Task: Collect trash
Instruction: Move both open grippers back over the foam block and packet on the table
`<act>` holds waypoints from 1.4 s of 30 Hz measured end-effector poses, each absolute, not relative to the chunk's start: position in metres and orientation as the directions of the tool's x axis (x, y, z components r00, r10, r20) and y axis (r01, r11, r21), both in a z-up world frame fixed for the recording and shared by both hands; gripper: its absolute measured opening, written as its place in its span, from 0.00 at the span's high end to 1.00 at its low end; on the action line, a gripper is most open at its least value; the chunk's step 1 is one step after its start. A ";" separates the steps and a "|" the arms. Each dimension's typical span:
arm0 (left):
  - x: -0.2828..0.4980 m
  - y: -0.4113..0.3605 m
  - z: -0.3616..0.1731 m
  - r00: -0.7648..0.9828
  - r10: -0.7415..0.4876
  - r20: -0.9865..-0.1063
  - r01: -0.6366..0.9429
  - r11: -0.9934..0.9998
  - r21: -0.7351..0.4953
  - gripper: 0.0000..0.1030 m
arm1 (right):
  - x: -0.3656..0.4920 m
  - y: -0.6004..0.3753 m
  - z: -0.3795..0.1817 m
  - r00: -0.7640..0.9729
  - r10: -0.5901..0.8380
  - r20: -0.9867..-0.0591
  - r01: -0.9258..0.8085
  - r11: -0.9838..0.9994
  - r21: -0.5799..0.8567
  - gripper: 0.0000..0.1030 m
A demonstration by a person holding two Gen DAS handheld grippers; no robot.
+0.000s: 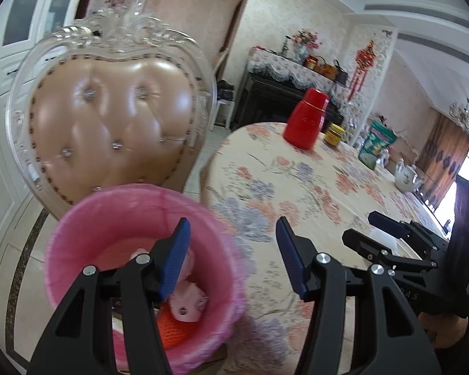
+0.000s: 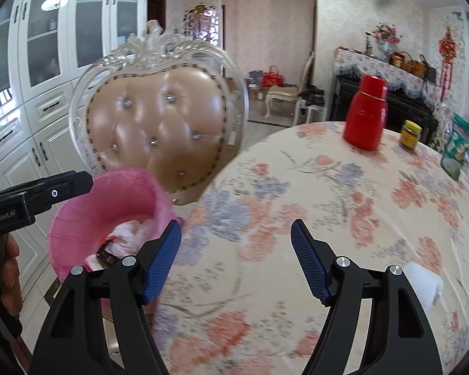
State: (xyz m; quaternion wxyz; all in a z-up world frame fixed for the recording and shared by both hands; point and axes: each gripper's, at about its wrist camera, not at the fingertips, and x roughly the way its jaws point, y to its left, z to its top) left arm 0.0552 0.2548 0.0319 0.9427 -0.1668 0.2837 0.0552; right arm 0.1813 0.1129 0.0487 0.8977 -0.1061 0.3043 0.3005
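Left tongs wide, empty; right tongs wide, empty. Pink bin with trash at 7 o'clock, beside surface. White scrap at 4 o'clock. Risk: hasty sweep knocks bin.

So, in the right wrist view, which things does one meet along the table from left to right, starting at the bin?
Pink bin → red flask → small jar with a yellow lid → green packet.
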 end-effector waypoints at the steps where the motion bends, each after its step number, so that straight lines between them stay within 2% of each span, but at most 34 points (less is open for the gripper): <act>1: 0.060 0.247 0.032 0.832 -0.001 -0.554 -0.186 0.942 -0.281 0.47 | 0.183 0.106 0.049 0.639 0.469 -0.610 -0.596 0.803 -0.007 0.32; 20: 0.129 0.121 0.018 0.789 -0.177 -0.589 0.023 0.966 -0.258 0.42 | 0.218 -0.024 0.038 0.714 0.331 -0.617 -0.425 0.905 -0.006 0.31; 32: 0.171 0.034 0.002 0.729 -0.279 -0.624 0.159 0.957 -0.242 0.35 | 0.239 -0.108 0.027 0.740 0.232 -0.631 -0.311 0.950 -0.016 0.28; 42: 0.206 -0.035 -0.019 0.660 -0.345 -0.668 0.265 0.938 -0.222 0.25 | 0.256 -0.168 0.015 0.740 0.165 -0.652 -0.229 0.973 -0.014 0.26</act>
